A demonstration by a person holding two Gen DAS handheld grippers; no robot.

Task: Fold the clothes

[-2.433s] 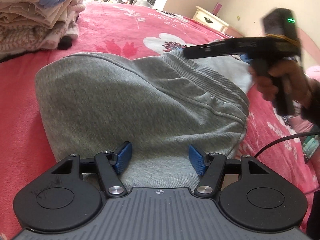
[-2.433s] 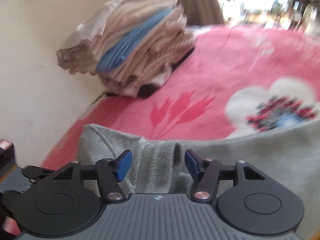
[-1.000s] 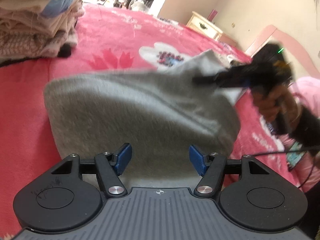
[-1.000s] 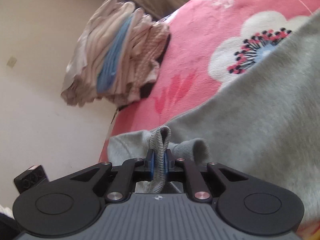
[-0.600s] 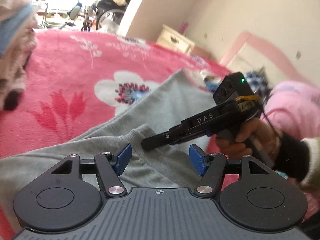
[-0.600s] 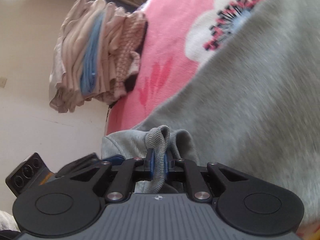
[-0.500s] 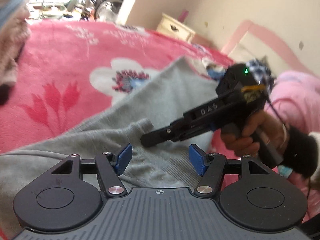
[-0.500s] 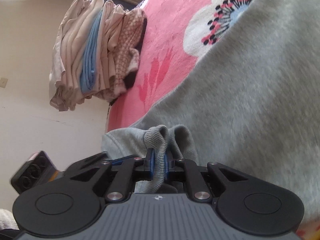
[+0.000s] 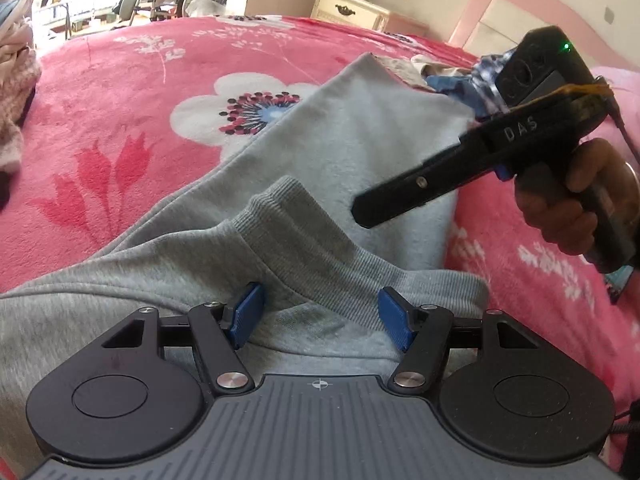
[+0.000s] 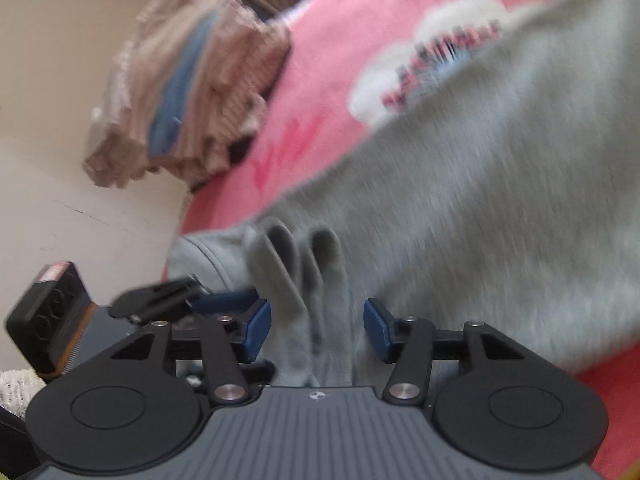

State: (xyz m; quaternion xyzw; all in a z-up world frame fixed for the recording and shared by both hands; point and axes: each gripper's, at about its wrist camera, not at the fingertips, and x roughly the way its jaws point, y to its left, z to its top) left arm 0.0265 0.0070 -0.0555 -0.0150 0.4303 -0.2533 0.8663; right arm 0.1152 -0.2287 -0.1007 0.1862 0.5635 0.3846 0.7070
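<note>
**Grey sweatshirt released on the bed**

The grey fleece sweatshirt [image 9: 360, 120] lies across the pink flowered bed [image 9: 100, 92], mid-frame. The right hand-held gripper [image 10: 316, 330] has just been opening; the ribbed cuff sits loose between its jaws. The left hand-held gripper [image 9: 320, 316] gapes, empty, over the hem.

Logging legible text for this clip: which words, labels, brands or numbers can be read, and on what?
"DAS": white letters on the side of the right gripper, seen from the left wrist.
Nothing else readable: the right wrist view is blurred, and the sweatshirt and blanket carry no text.
</note>
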